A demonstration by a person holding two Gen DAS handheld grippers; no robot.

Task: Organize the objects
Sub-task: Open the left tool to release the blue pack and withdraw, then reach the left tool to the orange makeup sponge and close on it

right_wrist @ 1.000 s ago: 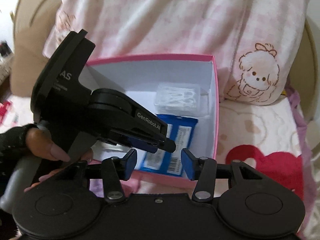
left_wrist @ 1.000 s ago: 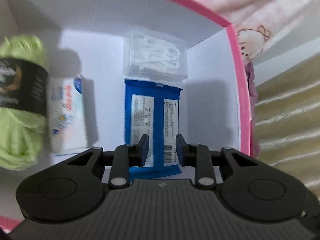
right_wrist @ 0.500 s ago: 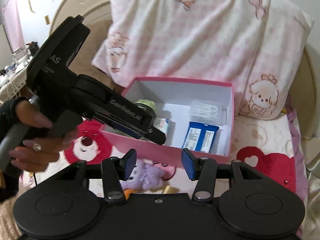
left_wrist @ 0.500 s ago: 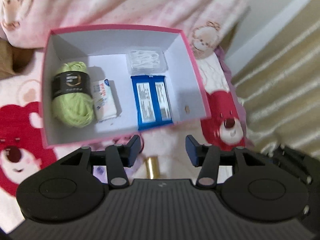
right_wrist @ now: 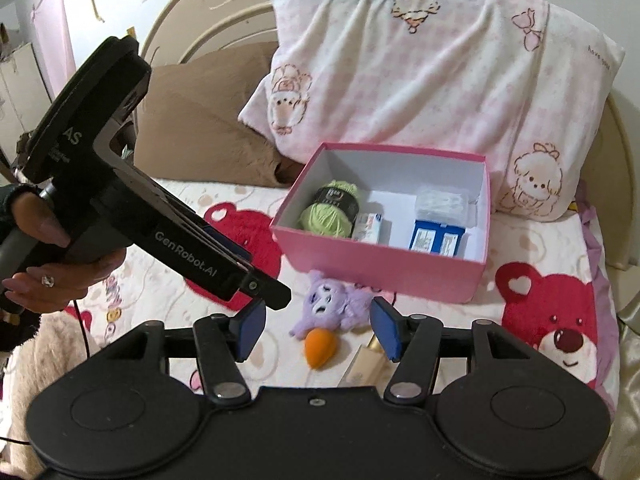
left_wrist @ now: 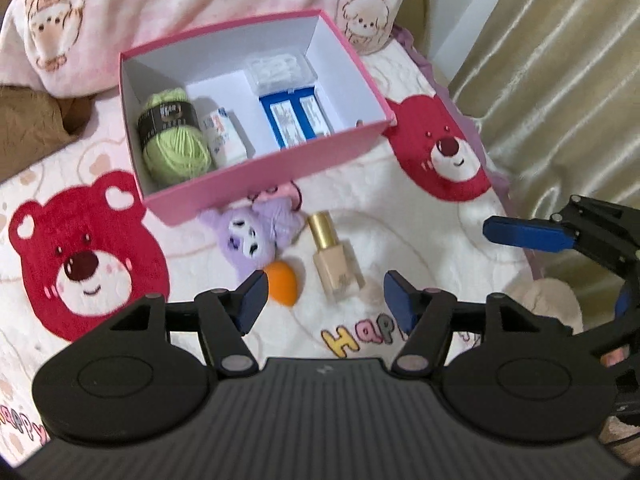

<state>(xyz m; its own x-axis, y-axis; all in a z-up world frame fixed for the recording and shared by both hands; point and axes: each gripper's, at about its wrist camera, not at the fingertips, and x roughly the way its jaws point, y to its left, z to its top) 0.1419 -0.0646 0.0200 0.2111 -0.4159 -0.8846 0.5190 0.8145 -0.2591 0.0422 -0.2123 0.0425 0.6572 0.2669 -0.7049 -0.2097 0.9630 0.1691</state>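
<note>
Status: the left gripper (left_wrist: 324, 300) and the right gripper (right_wrist: 316, 328) both hang above the bed with nothing between the pads; the jaws of each have just been opening and now stand moderately wide.

Item locations: the pink box (left_wrist: 260, 184) sits on the bear-print blanket (left_wrist: 400, 208), against the pillow (right_wrist: 420, 80); it holds 4 items: green yarn (left_wrist: 176, 148), a small white packet (left_wrist: 226, 140), a blue pack (left_wrist: 296, 120) and a clear case (left_wrist: 280, 70). 3 items lie loose on the blanket in front of the box: a purple plush (left_wrist: 250, 240), touching the box wall; an orange sponge (left_wrist: 282, 282), just beside the plush; a gold-capped bottle (left_wrist: 334, 260), lying flat.

Likely faults:
1. The bottle is smooth and lies on soft bedding; a grip off its middle could let it tilt or slide out.
2. The sponge and plush lie close together; a careless closure could catch both.
3. The 2 grippers work near each other; reaching for neighbouring items together risks a collision.
</note>
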